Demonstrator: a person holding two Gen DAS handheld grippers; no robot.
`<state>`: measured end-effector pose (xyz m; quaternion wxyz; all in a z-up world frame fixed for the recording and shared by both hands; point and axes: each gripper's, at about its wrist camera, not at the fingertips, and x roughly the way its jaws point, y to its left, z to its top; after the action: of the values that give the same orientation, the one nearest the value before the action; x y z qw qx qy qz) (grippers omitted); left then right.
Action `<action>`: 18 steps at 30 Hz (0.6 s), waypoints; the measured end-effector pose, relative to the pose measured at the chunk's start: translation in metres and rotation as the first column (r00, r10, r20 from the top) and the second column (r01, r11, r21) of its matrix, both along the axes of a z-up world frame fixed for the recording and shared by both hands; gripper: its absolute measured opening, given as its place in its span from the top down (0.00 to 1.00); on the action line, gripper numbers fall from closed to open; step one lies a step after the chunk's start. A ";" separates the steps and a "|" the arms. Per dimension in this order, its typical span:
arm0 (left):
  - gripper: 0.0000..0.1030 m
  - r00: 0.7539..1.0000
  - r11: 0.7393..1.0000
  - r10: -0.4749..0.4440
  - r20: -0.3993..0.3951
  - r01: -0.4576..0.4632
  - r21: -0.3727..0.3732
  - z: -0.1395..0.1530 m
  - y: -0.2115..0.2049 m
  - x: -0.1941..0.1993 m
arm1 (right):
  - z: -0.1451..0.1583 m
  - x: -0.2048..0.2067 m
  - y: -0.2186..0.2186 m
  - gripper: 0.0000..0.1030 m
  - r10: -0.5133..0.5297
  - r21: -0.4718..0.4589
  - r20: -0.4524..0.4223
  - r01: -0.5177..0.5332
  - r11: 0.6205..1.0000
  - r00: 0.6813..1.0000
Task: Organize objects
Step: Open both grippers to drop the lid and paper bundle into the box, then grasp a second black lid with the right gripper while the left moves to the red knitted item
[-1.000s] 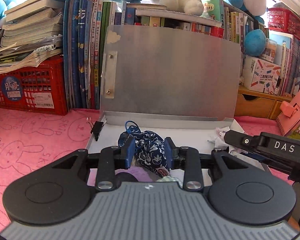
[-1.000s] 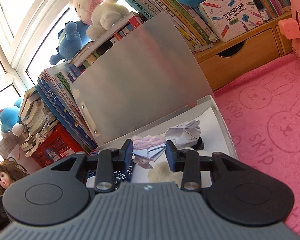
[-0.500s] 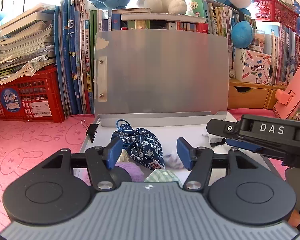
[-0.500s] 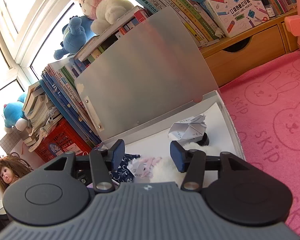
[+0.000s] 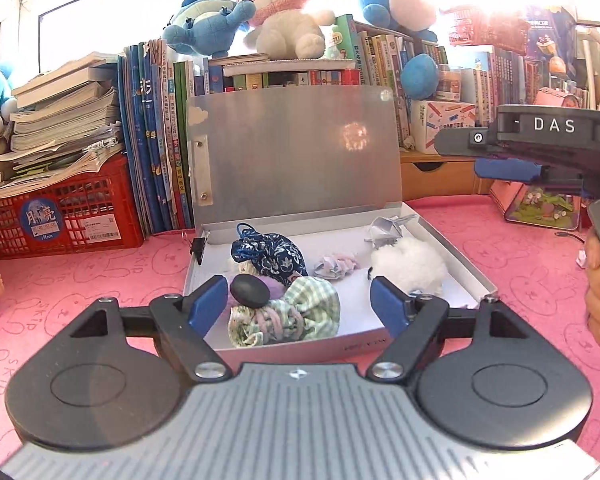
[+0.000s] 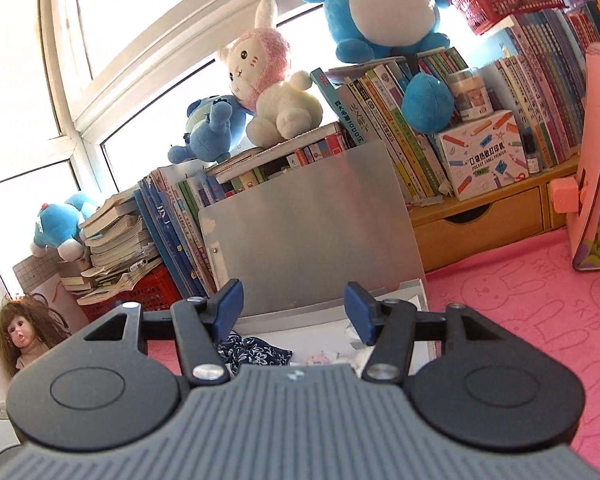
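The open metal case lies on the pink bunny-print mat, its lid propped upright against the row of books so the tray stays reachable. Gathered inside are a blue floral drawstring pouch, a dark flat stone, a green gingham scrunchie, a white pompom and folded paper at the far right. The left gripper hangs over the near edge, fingers spread wide and empty, while the right gripper is likewise spread and empty, raised above the tray, probably clear of the lid.
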<state>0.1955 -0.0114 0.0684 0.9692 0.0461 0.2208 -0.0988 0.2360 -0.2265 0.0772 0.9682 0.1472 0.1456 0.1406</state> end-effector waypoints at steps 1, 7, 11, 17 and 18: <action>0.20 1.000 1.000 -0.014 -0.001 0.014 -0.005 -0.001 0.000 -0.012 | 0.001 -0.009 0.001 0.29 0.007 -0.024 0.004 -0.007 1.000 1.000; 0.18 0.998 0.999 -0.054 -0.041 0.054 -0.009 -0.015 -0.003 -0.061 | -0.010 -0.063 0.005 0.28 0.016 -0.116 -0.024 -0.019 0.993 1.000; 0.18 0.996 0.998 -0.056 -0.069 0.054 -0.031 -0.026 -0.002 -0.088 | -0.026 -0.099 0.002 0.28 -0.007 -0.150 -0.055 -0.001 0.989 0.998; 0.16 0.994 0.996 -0.072 -0.084 0.067 -0.058 -0.036 -0.002 -0.121 | -0.045 -0.145 -0.003 0.27 -0.008 -0.168 -0.100 -0.009 0.986 0.995; 0.15 0.994 0.996 -0.076 -0.084 0.071 -0.062 -0.037 -0.002 -0.125 | -0.047 -0.151 -0.003 0.26 -0.009 -0.175 -0.103 -0.009 0.985 0.995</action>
<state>0.0709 -0.0132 0.0314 0.9554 0.0215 0.2576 -0.1428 0.0852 -0.2290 0.0301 0.9686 0.0687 0.2072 0.1193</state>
